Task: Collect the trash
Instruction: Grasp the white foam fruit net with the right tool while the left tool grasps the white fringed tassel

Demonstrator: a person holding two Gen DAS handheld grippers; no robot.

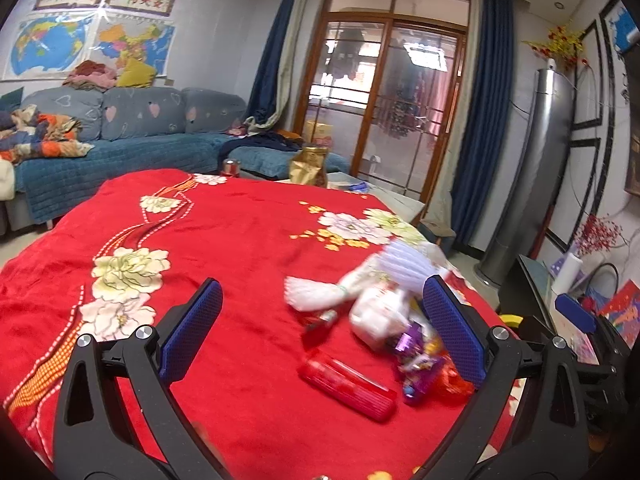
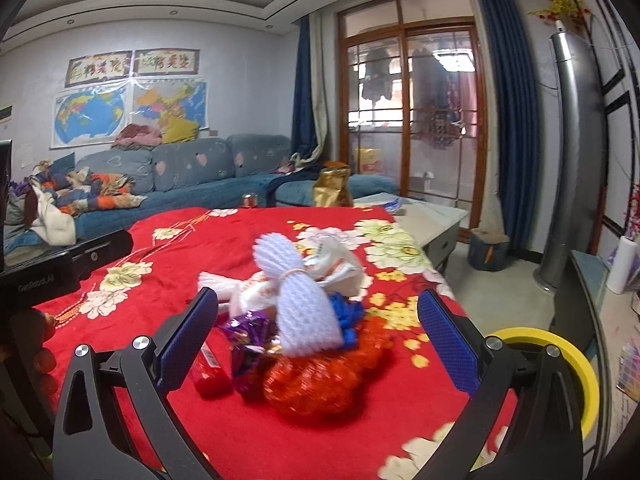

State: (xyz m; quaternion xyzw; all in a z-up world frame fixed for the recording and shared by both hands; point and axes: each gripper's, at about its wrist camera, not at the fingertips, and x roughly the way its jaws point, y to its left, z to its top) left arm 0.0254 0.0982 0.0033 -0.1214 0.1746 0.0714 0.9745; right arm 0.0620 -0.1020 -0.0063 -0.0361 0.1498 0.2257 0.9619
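A pile of trash lies on the red flowered cloth point(image 1: 224, 240): white foam fruit netting point(image 2: 298, 292), a white plastic bag point(image 1: 376, 312), a purple wrapper point(image 2: 250, 340), a red mesh net point(image 2: 320, 380), a blue crumpled piece point(image 2: 348, 314) and a red flat packet point(image 1: 346, 384). My left gripper point(image 1: 324, 332) is open above the cloth, its right finger beside the pile. My right gripper point(image 2: 318, 336) is open, its fingers either side of the pile and apart from it.
A yellow ring-shaped bin rim point(image 2: 560, 376) sits off the table's right edge. A gold bag point(image 1: 308, 164) and a red can point(image 1: 230, 167) stand at the table's far edge. A blue sofa point(image 1: 120, 148) is behind. A grey tower fan point(image 1: 524, 168) stands at right.
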